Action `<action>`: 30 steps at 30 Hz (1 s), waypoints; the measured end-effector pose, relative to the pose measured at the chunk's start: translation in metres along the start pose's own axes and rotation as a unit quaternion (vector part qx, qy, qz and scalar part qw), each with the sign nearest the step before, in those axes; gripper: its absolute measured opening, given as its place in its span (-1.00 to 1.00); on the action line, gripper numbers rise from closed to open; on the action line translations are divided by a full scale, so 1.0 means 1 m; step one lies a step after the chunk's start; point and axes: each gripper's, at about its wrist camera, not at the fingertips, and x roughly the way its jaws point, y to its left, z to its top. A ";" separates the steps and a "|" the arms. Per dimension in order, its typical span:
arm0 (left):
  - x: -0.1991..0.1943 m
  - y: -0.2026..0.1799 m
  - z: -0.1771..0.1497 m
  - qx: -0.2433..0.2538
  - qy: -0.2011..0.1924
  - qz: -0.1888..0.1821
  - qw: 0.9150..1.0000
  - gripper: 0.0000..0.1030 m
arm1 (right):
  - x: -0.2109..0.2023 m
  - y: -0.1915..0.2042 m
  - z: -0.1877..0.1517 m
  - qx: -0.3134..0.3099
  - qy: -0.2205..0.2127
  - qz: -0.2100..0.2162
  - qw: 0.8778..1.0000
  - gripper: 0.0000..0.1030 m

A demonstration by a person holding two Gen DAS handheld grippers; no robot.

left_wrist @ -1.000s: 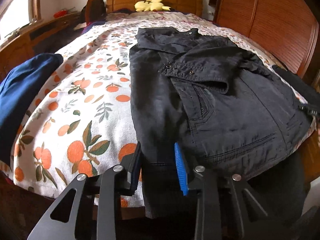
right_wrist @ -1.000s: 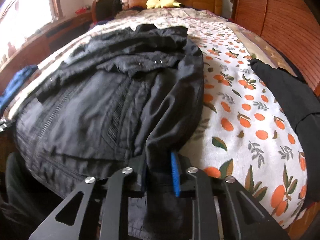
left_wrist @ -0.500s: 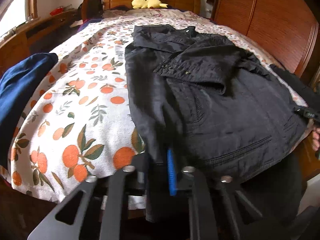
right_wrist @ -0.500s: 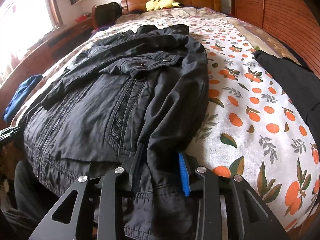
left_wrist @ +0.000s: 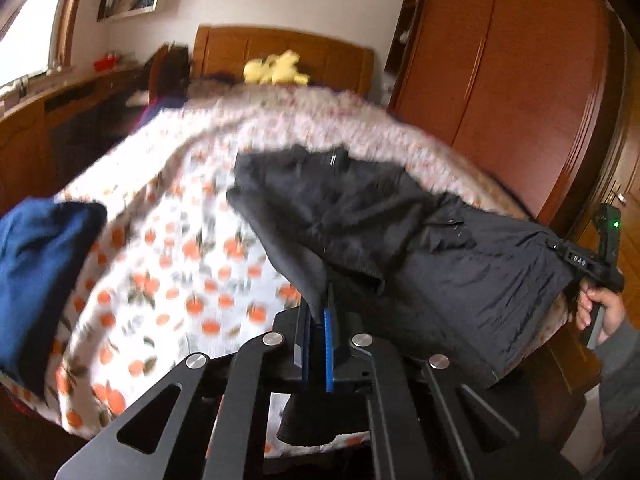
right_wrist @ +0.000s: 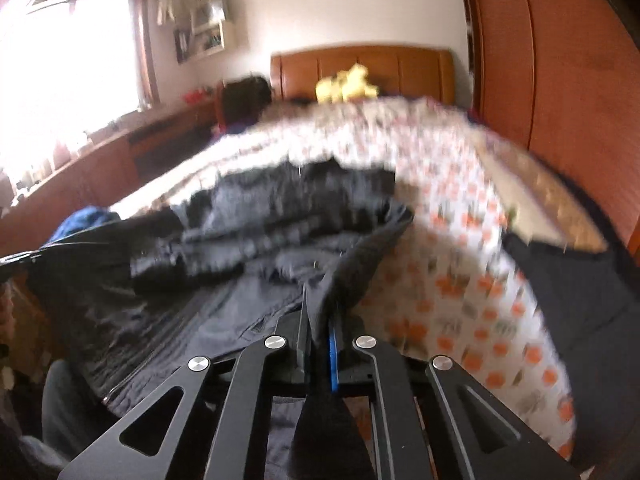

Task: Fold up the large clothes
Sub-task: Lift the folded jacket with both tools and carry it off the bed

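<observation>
A black jacket (left_wrist: 400, 236) lies on the bed's orange-print cover (left_wrist: 168, 256), its collar toward the headboard. My left gripper (left_wrist: 318, 312) is shut on the jacket's bottom hem at its left corner and holds it lifted off the bed. My right gripper (right_wrist: 320, 316) is shut on the hem at the jacket's (right_wrist: 256, 248) right corner, also lifted. The right gripper also shows at the right edge of the left wrist view (left_wrist: 588, 264), with the hem stretched between the two. Both views are blurred by motion.
A folded blue garment (left_wrist: 36, 272) lies on the bed at the left. A dark garment (right_wrist: 576, 304) lies at the bed's right edge. A yellow plush toy (left_wrist: 276, 72) sits by the wooden headboard. A wooden wardrobe (left_wrist: 520, 92) stands on the right, a desk (left_wrist: 48, 120) on the left.
Both grippers have closed fully on the jacket's bottom hem and risen, lifting the hem off the bed. The views now tilt upward toward the headboard and wall.
</observation>
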 end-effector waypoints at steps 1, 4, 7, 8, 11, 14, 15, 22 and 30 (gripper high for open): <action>-0.008 -0.004 0.007 0.004 -0.011 0.000 1.000 -0.92 | -0.006 0.002 0.007 -0.002 -0.011 0.001 1.000 -0.92; -0.030 -0.019 0.022 0.019 -0.038 0.004 0.999 -0.92 | -0.026 0.007 0.024 -0.009 -0.040 0.005 0.999 -0.92; -0.053 -0.033 0.031 0.031 -0.060 0.005 0.998 -0.92 | -0.052 0.013 0.037 -0.022 -0.065 0.006 0.998 -0.92; -0.063 -0.037 0.034 0.032 -0.066 0.005 0.997 -0.92 | -0.058 0.014 0.039 -0.024 -0.069 0.007 0.997 -0.92; -0.085 -0.046 0.037 0.034 -0.080 0.002 0.996 -0.93 | -0.082 0.016 0.045 -0.031 -0.085 0.003 0.996 -0.92; -0.111 -0.054 0.038 0.031 -0.100 -0.001 0.995 -0.93 | -0.111 0.016 0.043 -0.029 -0.103 0.003 0.994 -0.92; -0.120 -0.057 0.038 0.031 -0.105 -0.003 0.994 -0.93 | -0.122 0.015 0.042 -0.028 -0.111 0.000 0.993 -0.92; -0.168 -0.069 0.037 0.031 -0.146 0.000 0.989 -0.92 | -0.173 0.013 0.034 -0.036 -0.142 -0.003 0.989 -0.92; -0.112 -0.040 0.030 0.017 -0.112 0.015 0.993 -0.91 | -0.132 0.015 0.004 -0.050 -0.098 -0.007 0.994 -0.92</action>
